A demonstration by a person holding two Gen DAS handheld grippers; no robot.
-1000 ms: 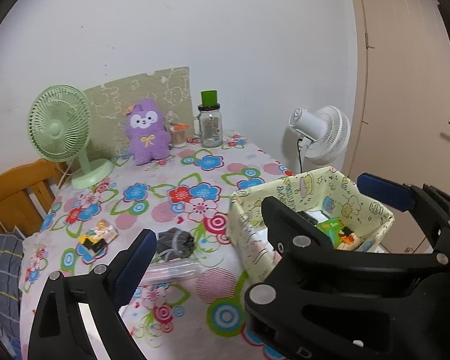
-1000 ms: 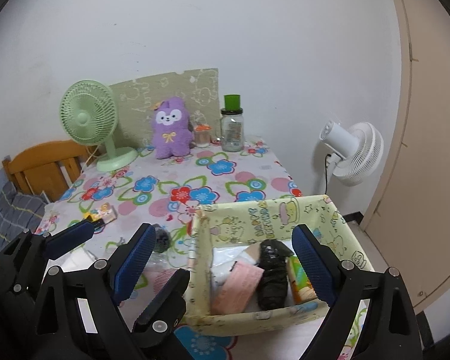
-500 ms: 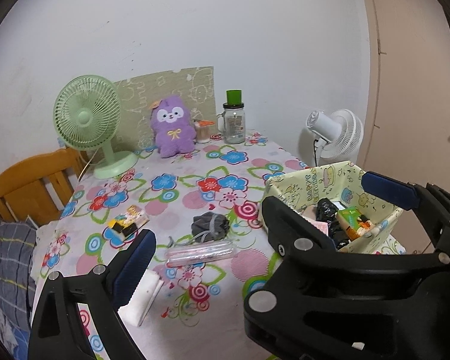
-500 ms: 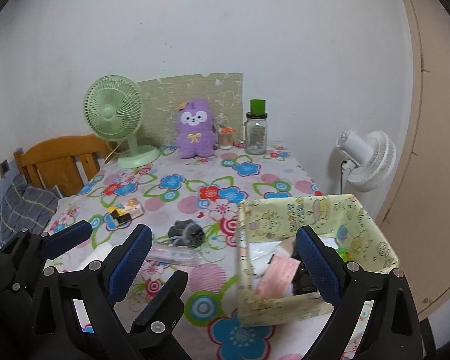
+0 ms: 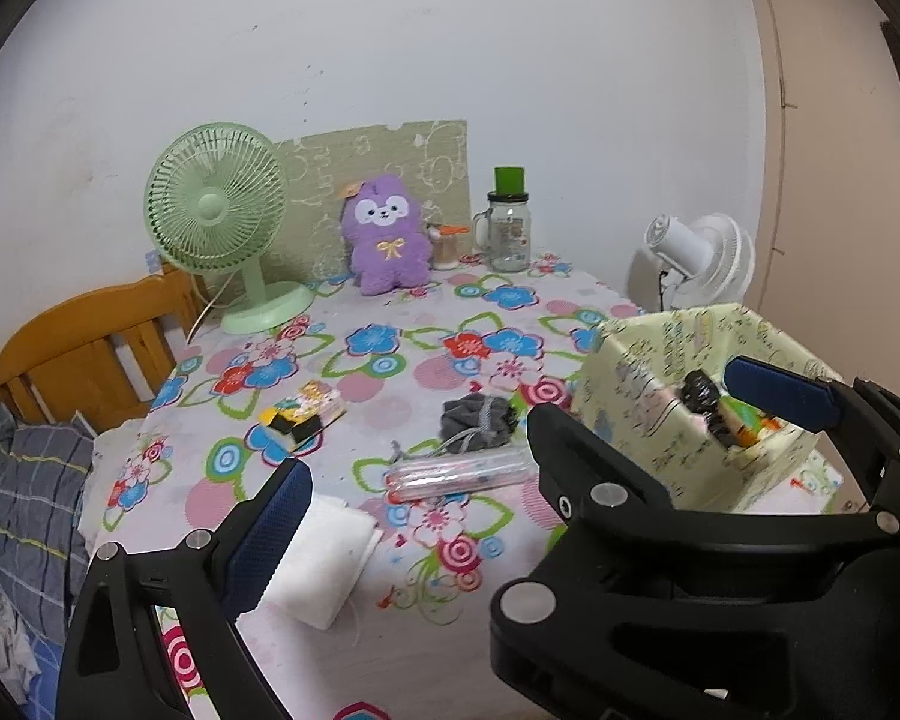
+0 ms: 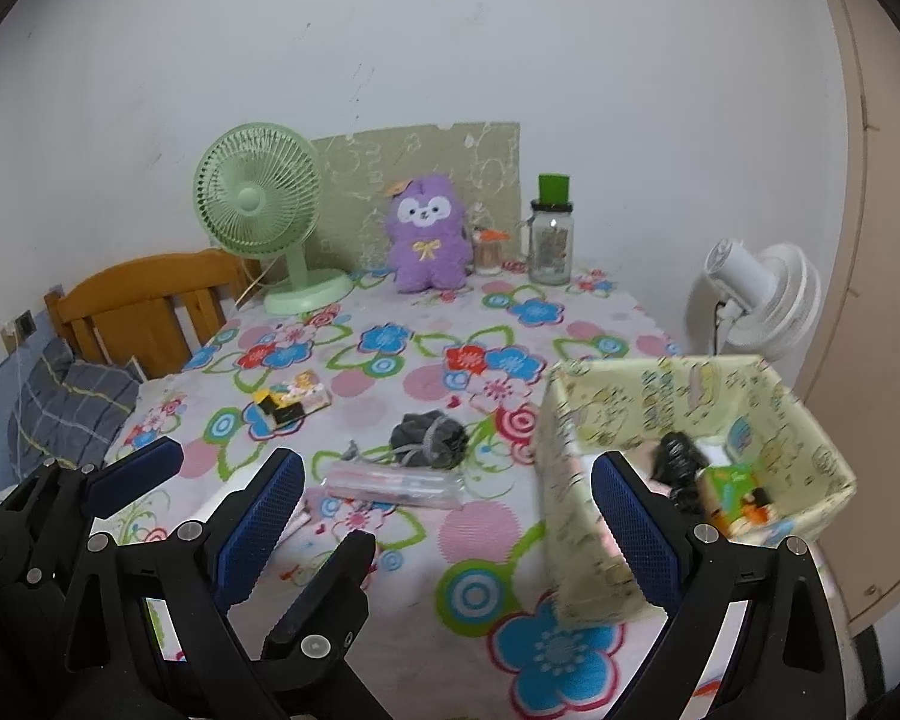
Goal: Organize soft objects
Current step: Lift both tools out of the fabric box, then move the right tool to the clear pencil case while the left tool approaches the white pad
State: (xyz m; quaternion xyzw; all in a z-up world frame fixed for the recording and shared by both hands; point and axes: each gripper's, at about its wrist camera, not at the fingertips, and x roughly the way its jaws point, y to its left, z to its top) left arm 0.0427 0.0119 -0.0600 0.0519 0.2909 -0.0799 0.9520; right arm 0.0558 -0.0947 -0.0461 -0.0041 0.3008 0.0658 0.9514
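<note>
Right wrist: pouch, clear case, green fan behind

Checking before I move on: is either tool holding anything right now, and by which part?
Nothing is held. The left tool and right tool are both open with empty gaps, above the flowered table near the yellow fabric box.

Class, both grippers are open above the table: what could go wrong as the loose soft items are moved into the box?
1. The yellow fabric box sits at the table's right edge; a push might tip it off.
2. The grey pouch trails a drawstring onto the clear packet; lifting one may drag the other.
</note>
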